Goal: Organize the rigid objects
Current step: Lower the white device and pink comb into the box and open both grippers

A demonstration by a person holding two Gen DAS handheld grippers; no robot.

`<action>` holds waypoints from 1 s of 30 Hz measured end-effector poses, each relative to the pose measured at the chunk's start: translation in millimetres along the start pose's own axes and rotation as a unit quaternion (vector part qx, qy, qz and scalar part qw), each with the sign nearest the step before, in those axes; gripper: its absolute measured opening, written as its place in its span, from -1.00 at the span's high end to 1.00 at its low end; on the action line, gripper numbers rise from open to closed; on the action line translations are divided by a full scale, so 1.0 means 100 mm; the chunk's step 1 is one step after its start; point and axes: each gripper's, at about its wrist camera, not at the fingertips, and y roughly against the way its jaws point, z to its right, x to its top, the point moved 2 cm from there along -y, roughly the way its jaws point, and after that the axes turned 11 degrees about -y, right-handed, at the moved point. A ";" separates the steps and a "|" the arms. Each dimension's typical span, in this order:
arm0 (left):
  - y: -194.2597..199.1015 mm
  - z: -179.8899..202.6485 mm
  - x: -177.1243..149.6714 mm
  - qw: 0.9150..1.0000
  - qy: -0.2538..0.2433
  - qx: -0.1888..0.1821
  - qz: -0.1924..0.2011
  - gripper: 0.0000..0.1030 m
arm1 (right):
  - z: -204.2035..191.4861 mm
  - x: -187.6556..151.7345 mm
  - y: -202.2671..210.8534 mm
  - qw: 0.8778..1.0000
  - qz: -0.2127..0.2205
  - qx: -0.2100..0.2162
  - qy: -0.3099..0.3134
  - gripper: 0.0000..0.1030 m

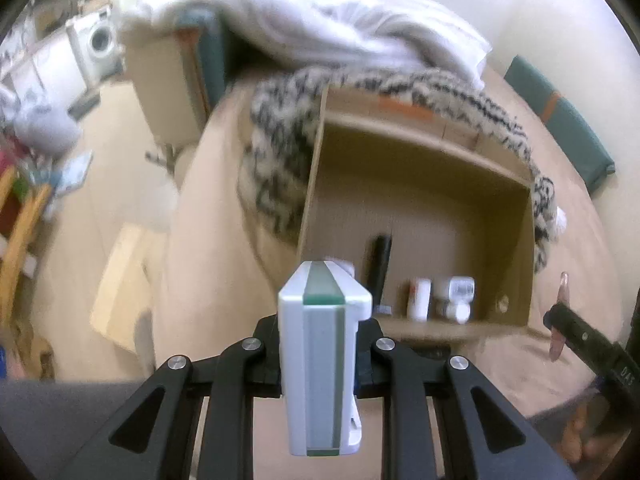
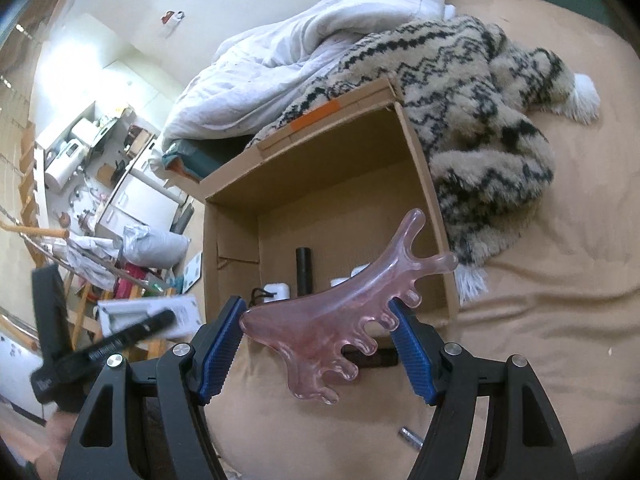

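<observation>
Now I carry two things toward the open brown cardboard box [image 2: 320, 184] on the tan bedsheet [image 2: 540, 300]. My left gripper [image 1: 320, 344] clamps the white rectangular box with a green-grey stripe [image 1: 322, 360], long axis running away from me toward the carton. My right gripper [image 2: 316, 340] pinches the translucent pink comb-shaped massage tool [image 2: 332, 320], long axis slanting up-right, prongs pointing down-right. I should clear the near wall before releasing, beside the black cylinder [image 2: 304, 272].
</observation>
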 end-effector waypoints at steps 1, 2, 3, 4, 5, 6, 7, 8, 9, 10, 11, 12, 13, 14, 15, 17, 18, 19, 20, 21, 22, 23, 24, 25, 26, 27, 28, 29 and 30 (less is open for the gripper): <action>0.03 0.01 0.08 1.000 -0.009 0.007 0.013 0.62 | -0.02 0.05 0.00 1.000 0.004 -0.002 0.008 -0.49; 0.06 -0.01 0.13 1.000 -0.013 0.010 0.020 0.62 | -0.04 0.09 0.00 1.000 0.007 -0.003 0.014 -0.49; 0.08 0.00 0.19 0.999 -0.017 0.012 0.028 0.62 | -0.05 0.14 -0.01 1.000 0.008 -0.004 0.019 -0.49; 0.08 0.01 0.25 0.999 -0.023 0.012 0.034 0.62 | -0.06 0.19 -0.03 1.000 0.011 -0.005 0.025 -0.49; 0.06 0.03 0.29 0.999 -0.027 0.010 0.037 0.62 | -0.08 0.24 -0.04 0.999 0.012 -0.007 0.029 -0.49; 0.04 0.05 0.33 0.999 -0.029 0.007 0.038 0.62 | -0.08 0.28 -0.07 0.999 0.013 -0.009 0.032 -0.49; 0.00 0.07 0.38 0.999 -0.033 0.004 0.038 0.62 | -0.09 0.33 -0.11 0.999 0.013 -0.012 0.036 -0.49; -0.03 0.10 0.41 0.999 -0.037 0.002 0.038 0.62 | -0.10 0.37 -0.14 0.999 0.012 -0.014 0.038 -0.49; -0.08 0.14 0.45 0.998 -0.044 0.001 0.038 0.62 | -0.10 0.40 -0.19 0.999 0.010 -0.017 0.039 -0.49; -0.12 0.18 0.47 0.998 -0.056 0.006 0.038 0.62 | -0.10 0.44 -0.24 0.999 0.008 -0.019 0.042 -0.49; -0.18 0.25 0.49 0.997 -0.073 0.014 0.036 0.62 | -0.11 0.46 -0.29 0.999 0.006 -0.023 0.045 -0.49; -0.23 0.30 0.51 0.996 -0.085 0.016 0.034 0.62 | -0.12 0.47 -0.33 0.999 0.003 -0.026 0.047 -0.49; -0.31 0.35 0.53 0.995 -0.094 0.011 0.031 0.62 | -0.12 0.49 -0.39 0.998 -0.001 -0.028 0.050 -0.49; -0.36 0.38 0.54 0.995 -0.097 0.009 0.030 0.62 | -0.13 0.50 -0.45 0.998 -0.006 -0.031 0.053 -0.49; -0.42 0.41 0.55 0.995 -0.100 0.009 0.027 0.62 | -0.13 0.51 -0.51 0.998 -0.010 -0.035 0.055 -0.49; -0.57 0.47 0.57 0.994 -0.108 0.011 0.024 0.62 | -0.14 0.51 -0.62 0.997 -0.022 -0.043 0.062 -0.49; -0.62 0.49 0.57 0.993 -0.112 0.013 0.024 0.62 | -0.14 0.50 -0.67 0.996 -0.027 -0.046 0.065 -0.49; -0.68 0.51 0.57 0.993 -0.117 0.015 0.026 0.62 | -0.14 0.49 -0.72 0.996 -0.033 -0.050 0.067 -0.49; -0.73 0.53 0.57 0.992 -0.124 0.018 0.028 0.62 | -0.14 0.48 -0.77 0.996 -0.038 -0.052 0.069 -0.49; -0.77 0.55 0.56 0.991 -0.127 0.019 0.029 0.62 | -0.14 0.46 -0.81 0.995 -0.044 -0.054 0.070 -0.49; -0.81 0.56 0.54 0.991 -0.132 0.021 0.030 0.62 | -0.14 0.44 -0.84 0.995 -0.049 -0.057 0.071 -0.49; -0.86 0.57 0.52 0.990 -0.136 0.026 0.029 0.62 | -0.14 0.42 -0.87 0.994 -0.055 -0.059 0.072 -0.49; -0.90 0.57 0.50 0.990 -0.138 0.030 0.025 0.62 | -0.13 0.40 -0.90 0.994 -0.059 -0.060 0.074 -0.49; -0.95 0.56 0.47 0.990 -0.136 0.029 0.018 0.62 | -0.13 0.38 -0.92 0.993 -0.062 -0.066 0.077 -0.49; -0.97 0.56 0.45 0.991 -0.133 0.026 0.015 0.62 | -0.13 0.36 -0.93 0.992 -0.064 -0.074 0.083 -0.49; -1.00 0.54 0.43 0.992 -0.128 0.022 0.011 0.62 | -0.13 0.35 -0.94 0.991 -0.066 -0.078 0.088 -0.49; -1.02 0.52 0.43 0.992 -0.121 0.019 0.008 0.62 | -0.13 0.35 -0.95 0.991 -0.069 -0.077 0.088 -0.49; -1.04 0.51 0.43 0.993 -0.118 0.018 0.009 0.62 | -0.12 0.35 -0.96 0.991 -0.072 -0.077 0.087 -0.49; -1.05 0.49 0.43 0.993 -0.116 0.018 0.010 0.62 | -0.12 0.35 -0.97 0.990 -0.072 -0.079 0.087 -0.49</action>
